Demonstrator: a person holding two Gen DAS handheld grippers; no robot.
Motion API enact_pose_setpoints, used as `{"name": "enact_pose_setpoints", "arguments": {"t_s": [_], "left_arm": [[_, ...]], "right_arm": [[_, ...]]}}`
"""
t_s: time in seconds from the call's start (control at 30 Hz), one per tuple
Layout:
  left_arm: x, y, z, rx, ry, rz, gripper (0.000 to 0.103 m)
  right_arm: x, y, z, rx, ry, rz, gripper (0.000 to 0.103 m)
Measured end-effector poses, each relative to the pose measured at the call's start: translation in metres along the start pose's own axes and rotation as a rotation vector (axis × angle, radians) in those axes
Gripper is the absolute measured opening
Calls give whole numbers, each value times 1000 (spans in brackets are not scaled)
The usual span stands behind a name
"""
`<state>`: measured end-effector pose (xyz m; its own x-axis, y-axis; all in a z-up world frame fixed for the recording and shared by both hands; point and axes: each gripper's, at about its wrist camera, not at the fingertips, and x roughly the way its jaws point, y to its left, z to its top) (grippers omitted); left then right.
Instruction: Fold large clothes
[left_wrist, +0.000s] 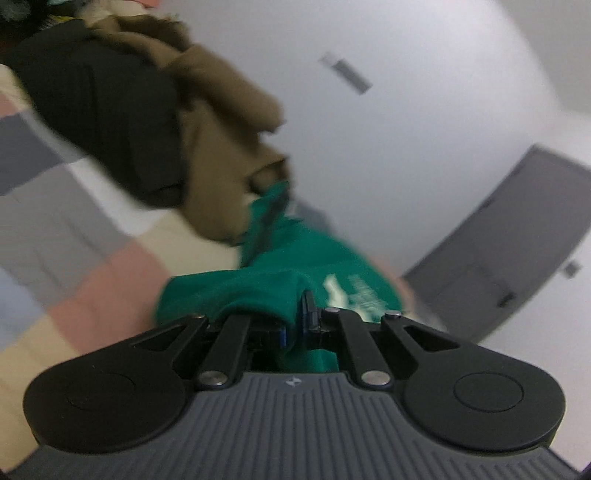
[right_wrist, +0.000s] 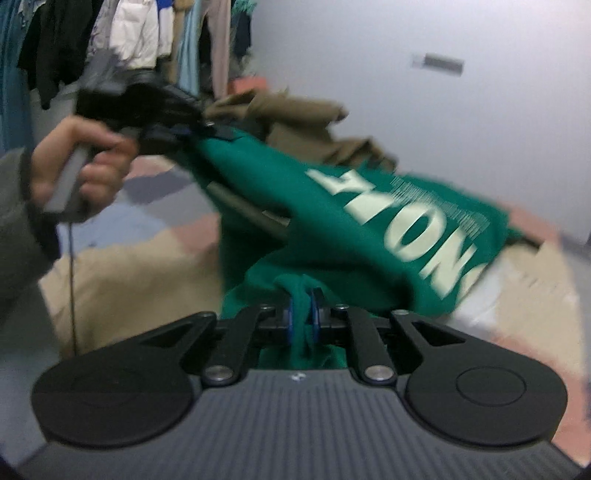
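Observation:
A green sweatshirt (right_wrist: 332, 206) with pale lettering hangs stretched between my two grippers above a patchwork bedspread (right_wrist: 122, 266). My right gripper (right_wrist: 301, 317) is shut on a bunched edge of the green cloth, its blue pads pressing the fabric. In the right wrist view my left gripper (right_wrist: 199, 129), held by a hand (right_wrist: 81, 158), pinches another edge of the sweatshirt up and to the left. In the left wrist view the left gripper (left_wrist: 297, 325) is shut on the green sweatshirt (left_wrist: 280, 280), which trails forward over the bed.
A heap of brown clothing (left_wrist: 221, 147) and a black garment (left_wrist: 107, 118) lie on the bedspread (left_wrist: 74, 258) behind the sweatshirt. Hung clothes (right_wrist: 129, 33) fill the far left. A white wall (left_wrist: 406, 129) and a grey door (left_wrist: 509, 243) stand beyond the bed.

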<state>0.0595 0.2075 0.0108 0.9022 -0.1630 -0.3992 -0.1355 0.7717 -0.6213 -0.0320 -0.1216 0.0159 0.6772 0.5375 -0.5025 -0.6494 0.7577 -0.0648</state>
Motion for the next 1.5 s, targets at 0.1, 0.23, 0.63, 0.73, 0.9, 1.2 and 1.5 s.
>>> {"name": "enact_pose_setpoints", "arguments": {"t_s": [0.1, 0.23, 0.63, 0.73, 0.9, 1.2, 1.5], "left_arm": [[9, 5, -3, 29, 39, 68, 9], [8, 1, -4, 1, 58, 51, 9], [15, -13, -49, -197, 160, -93, 74], [25, -13, -59, -251, 193, -78, 75], [50, -10, -69, -276, 235, -47, 76], [107, 12, -80, -339, 300, 42, 75], [109, 16, -77, -310, 283, 100, 25]], "right_arm": [[19, 1, -3, 48, 47, 35, 14], [15, -19, 3, 139, 49, 73, 26], [16, -153, -11, 734, -56, -21, 59], [54, -192, -20, 864, -5, -63, 59], [126, -236, -39, 996, 60, -140, 59], [196, -260, -55, 1049, -44, 16, 57], [224, -249, -20, 880, 15, 66, 14]]}}
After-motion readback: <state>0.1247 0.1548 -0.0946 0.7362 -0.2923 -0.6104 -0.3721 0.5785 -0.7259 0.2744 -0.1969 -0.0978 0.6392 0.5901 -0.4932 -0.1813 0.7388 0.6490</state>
